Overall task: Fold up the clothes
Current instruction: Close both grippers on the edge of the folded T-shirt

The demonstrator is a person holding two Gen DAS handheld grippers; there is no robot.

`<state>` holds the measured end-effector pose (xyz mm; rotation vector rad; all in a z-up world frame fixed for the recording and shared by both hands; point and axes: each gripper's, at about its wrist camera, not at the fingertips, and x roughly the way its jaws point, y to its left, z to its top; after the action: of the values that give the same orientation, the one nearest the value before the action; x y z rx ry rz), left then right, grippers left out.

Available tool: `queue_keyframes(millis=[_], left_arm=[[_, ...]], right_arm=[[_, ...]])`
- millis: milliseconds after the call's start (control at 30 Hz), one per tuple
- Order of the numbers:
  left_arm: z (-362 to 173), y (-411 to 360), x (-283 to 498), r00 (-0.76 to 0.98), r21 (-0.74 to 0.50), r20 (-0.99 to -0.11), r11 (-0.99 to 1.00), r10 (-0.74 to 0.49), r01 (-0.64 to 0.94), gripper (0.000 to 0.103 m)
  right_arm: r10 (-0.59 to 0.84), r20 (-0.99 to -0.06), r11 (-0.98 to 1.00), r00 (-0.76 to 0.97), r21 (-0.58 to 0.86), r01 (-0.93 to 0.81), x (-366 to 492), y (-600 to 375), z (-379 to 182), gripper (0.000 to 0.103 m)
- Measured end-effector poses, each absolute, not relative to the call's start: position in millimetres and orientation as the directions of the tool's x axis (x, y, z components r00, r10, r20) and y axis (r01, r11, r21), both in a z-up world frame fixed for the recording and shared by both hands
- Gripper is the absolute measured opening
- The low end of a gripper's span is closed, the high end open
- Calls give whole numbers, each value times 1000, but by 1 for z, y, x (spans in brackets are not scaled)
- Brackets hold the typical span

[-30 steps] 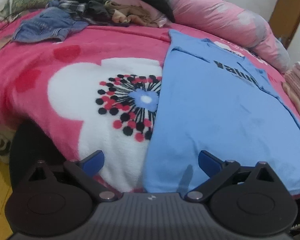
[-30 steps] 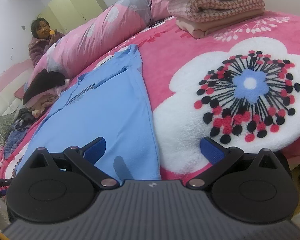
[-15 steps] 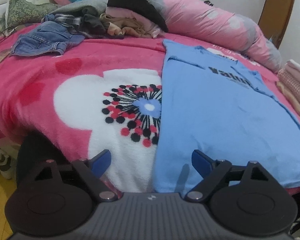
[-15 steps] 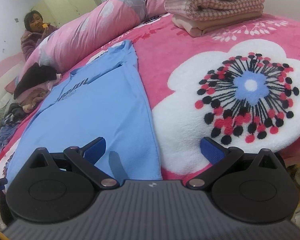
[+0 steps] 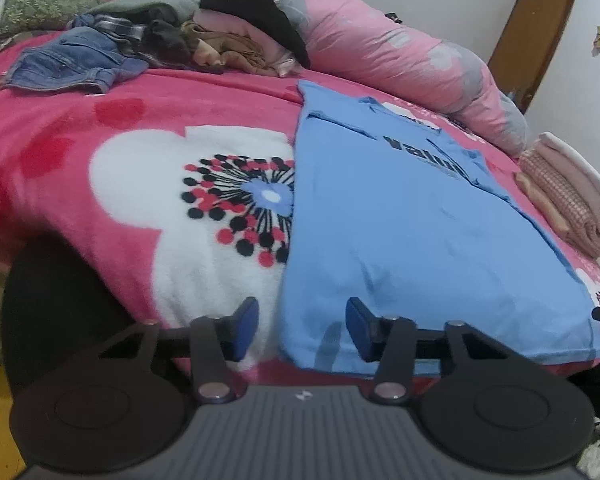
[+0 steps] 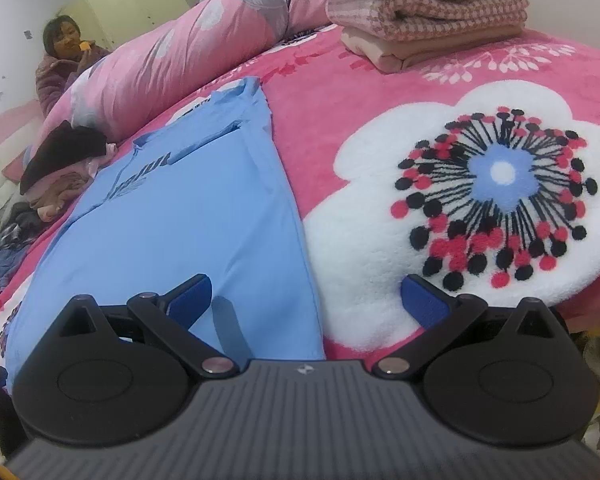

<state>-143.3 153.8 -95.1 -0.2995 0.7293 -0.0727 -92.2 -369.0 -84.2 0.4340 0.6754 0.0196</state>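
Left wrist view: the left gripper is closing over the blue T-shirt's near corner; loose clothes lie far ahead. Right wrist view: the right gripper gapes wide over the shirt's other corner; folded stack ahead-right, seated person ahead-left.

Folded stack beside open blanket

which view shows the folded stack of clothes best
The right wrist view: the folded stack sits large and sharp at the top, layers distinct, though its top is cropped. The left wrist view shows it small and stretched at the right edge.
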Motion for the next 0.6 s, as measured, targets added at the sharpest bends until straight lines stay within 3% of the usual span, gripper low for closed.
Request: queue_keyframes(millis=[200,600], left_arm=[[-101,152,-130,753,-272,-631,962,-187,12,37],[-115,162,-138,726,-399,-627,917,-283,13,28]], right_arm=[[141,-597,912,790,388,131,-93,-367,-85,102],[147,-575,903,805,410,128,-96,-368,-87,102]])
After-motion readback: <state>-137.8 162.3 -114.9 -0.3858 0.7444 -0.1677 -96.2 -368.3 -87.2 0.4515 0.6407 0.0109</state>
